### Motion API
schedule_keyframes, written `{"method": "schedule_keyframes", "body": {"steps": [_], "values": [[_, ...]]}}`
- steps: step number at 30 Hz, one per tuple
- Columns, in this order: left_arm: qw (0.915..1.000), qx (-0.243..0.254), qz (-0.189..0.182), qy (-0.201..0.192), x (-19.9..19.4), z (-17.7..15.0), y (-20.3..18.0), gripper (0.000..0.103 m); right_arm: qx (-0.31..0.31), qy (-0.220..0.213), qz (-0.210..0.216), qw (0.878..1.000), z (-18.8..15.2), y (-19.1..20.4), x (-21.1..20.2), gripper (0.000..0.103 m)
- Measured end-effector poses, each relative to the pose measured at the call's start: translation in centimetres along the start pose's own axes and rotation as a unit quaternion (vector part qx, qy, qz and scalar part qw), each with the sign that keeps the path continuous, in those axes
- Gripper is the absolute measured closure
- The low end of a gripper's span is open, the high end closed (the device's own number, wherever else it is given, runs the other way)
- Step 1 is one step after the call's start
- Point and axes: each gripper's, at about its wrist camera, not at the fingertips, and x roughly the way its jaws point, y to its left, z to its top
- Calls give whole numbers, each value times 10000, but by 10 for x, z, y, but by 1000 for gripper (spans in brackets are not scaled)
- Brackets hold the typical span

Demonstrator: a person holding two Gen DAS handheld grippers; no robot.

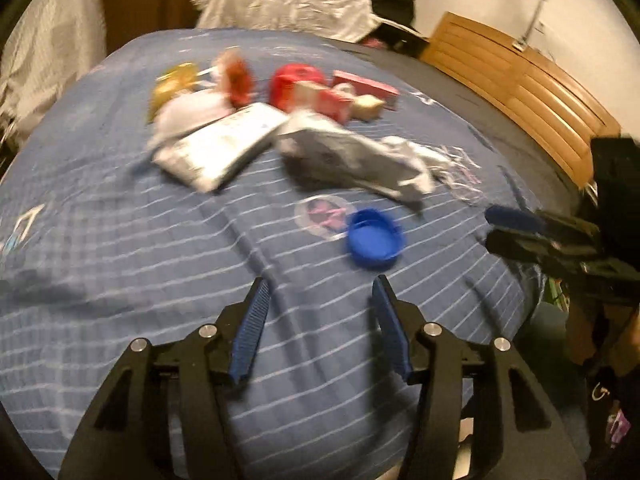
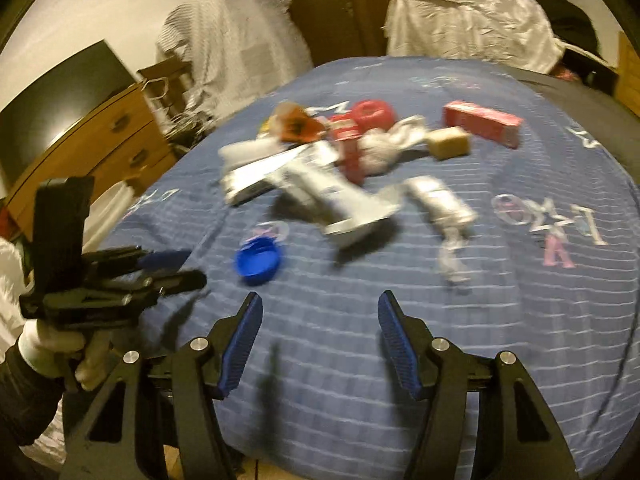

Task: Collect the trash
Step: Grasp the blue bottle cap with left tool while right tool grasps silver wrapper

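Observation:
Trash lies scattered on a blue striped bedspread (image 1: pixel 120 248). A blue plastic lid (image 1: pixel 374 238) lies nearest, just ahead and right of my open, empty left gripper (image 1: pixel 320 284). Behind it are a crumpled silver wrapper (image 1: pixel 352 156), a white packet (image 1: pixel 224 146), a red tub (image 1: pixel 294 80), a pink box (image 1: pixel 366 88) and a tan block (image 1: pixel 368 108). In the right wrist view the lid (image 2: pixel 258 260) sits ahead and left of my open, empty right gripper (image 2: pixel 320 300). The silver wrapper (image 2: pixel 332 196), a crumpled foil piece (image 2: pixel 444 204) and the pink box (image 2: pixel 482 122) lie further off. Both views are blurred.
A wooden headboard (image 1: pixel 516 88) runs along the right of the bed. A white-covered object (image 1: pixel 288 0) stands at the far end. A wooden dresser (image 2: pixel 100 136) stands left of the bed. The other gripper shows at each view's edge: the right one (image 1: pixel 490 226), the left one (image 2: pixel 192 268).

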Motion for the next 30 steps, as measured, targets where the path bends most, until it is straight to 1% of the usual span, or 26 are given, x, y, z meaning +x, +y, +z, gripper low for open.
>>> {"method": "schedule_keyframes", "body": {"steps": [3,5,9,11,14,15,17,19,22,25,27,30], "values": [[9998,213,-50,0,12,12,-22,51,-143,-122,-196,9996,14,-25,-3,41],[9996,256,-70,2,16,14,-32,51,-276,-119,-292,9991,30,-35,4,41],[9996,270,6,16,30,21,-41,51,-616,159,-446,9970,61,-51,32,41],[9997,232,61,12,35,23,-43,51,-733,317,-440,9958,72,-53,48,41],[9997,207,114,-11,41,28,-43,51,-922,275,-303,9949,88,-44,57,41],[9997,190,134,-24,41,28,-43,51,-952,209,-106,9952,94,-38,56,41],[9996,184,199,-35,44,30,-41,56,-1012,205,188,9945,101,-28,57,41],[9995,145,264,-47,43,29,-38,65,-1111,380,481,9919,107,-14,66,41],[9997,86,200,-60,45,31,-34,65,-1370,846,716,9844,112,7,94,41],[9997,146,217,-29,39,26,-31,65,-1467,1194,707,9794,116,17,121,41],[9997,103,215,-20,34,21,-25,65,-1501,1381,702,9765,118,21,135,41],[9998,77,194,-6,30,16,-19,65,-1682,1657,544,9702,116,31,153,41]]}}
